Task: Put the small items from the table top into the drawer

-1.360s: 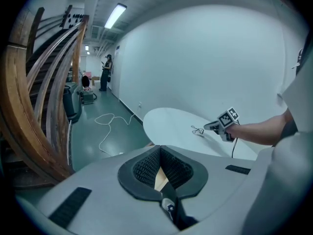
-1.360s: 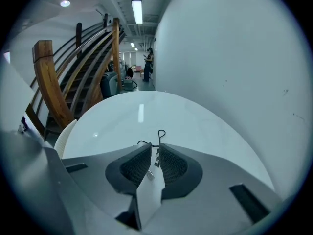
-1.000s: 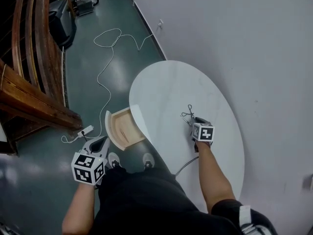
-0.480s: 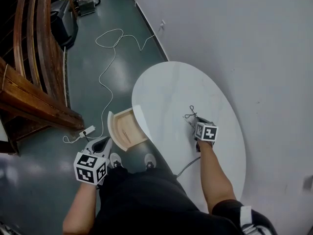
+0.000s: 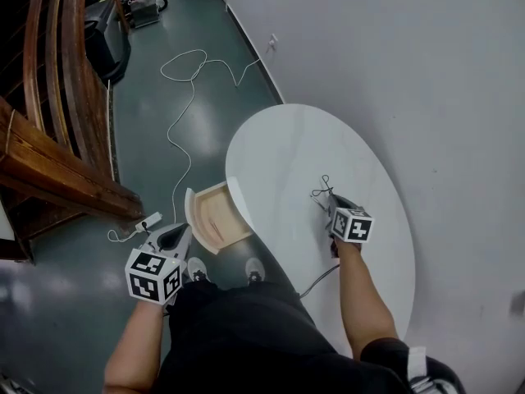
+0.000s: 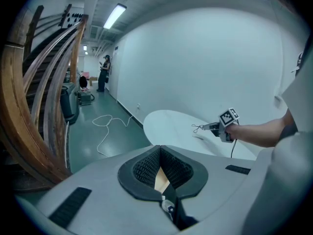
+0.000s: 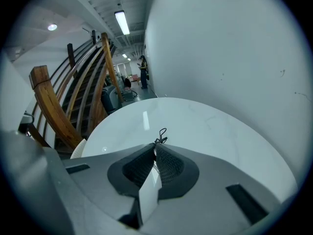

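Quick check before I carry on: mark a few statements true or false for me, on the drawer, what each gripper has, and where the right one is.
1. The drawer stands open at the table's edge. True.
2. The right gripper is empty. False: its jaws are shut on a small black wire clip at their tips.
3. The left gripper carries an item. False: its jaws are together with nothing between them.
4. The right gripper is over the white table top, not over the drawer. True.
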Available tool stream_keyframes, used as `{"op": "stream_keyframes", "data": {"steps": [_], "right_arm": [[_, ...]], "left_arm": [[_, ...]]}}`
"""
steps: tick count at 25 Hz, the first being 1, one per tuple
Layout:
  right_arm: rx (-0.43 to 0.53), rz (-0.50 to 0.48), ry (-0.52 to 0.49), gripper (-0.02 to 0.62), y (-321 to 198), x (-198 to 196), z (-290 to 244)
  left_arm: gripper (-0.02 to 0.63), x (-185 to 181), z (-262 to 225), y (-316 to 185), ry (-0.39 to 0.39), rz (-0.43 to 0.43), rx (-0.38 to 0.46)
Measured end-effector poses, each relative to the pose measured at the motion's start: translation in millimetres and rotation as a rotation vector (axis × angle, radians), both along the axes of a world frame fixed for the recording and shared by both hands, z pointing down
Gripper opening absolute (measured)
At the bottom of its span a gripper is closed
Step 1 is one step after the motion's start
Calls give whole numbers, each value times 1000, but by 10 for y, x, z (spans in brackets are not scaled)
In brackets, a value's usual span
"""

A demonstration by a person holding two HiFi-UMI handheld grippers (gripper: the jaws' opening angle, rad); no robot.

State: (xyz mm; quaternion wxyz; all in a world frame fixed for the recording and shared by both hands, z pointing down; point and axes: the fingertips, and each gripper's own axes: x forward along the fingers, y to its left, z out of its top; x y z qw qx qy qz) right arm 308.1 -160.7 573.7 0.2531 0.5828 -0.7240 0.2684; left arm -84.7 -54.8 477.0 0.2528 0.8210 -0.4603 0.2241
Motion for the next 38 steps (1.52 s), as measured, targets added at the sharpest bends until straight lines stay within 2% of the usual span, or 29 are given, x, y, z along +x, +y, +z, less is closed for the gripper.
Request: {"op": "stream_keyframes", "data": {"steps": [4,13,20,23,29,34,38], "right_arm": [[22,-72,-26,17,24,-344,-164],[31,-295,-67,17,125,-1451,-245],[-36,-498,-92,17,472,-2372,-14],[-68,-552,-96,17,568,-2674,123],[-144,-586,-93,17,669,-3161,402],[-260,-495,-144,17,659,-3446,796],[-297,-469,-92,17,542,-3576,1150]], "left_arm": [[14,-47,40,-1,-3,4,-9],[14,-156,123,18,4,11,-31],[14,-373,185,43,6,-31,-45],[14,-456,203,69,9,-50,-49],[14,-643,244,115,11,-88,-58],[14,-773,291,129,2,-103,-69],[14,-842,359,153,-5,-99,-90]]}}
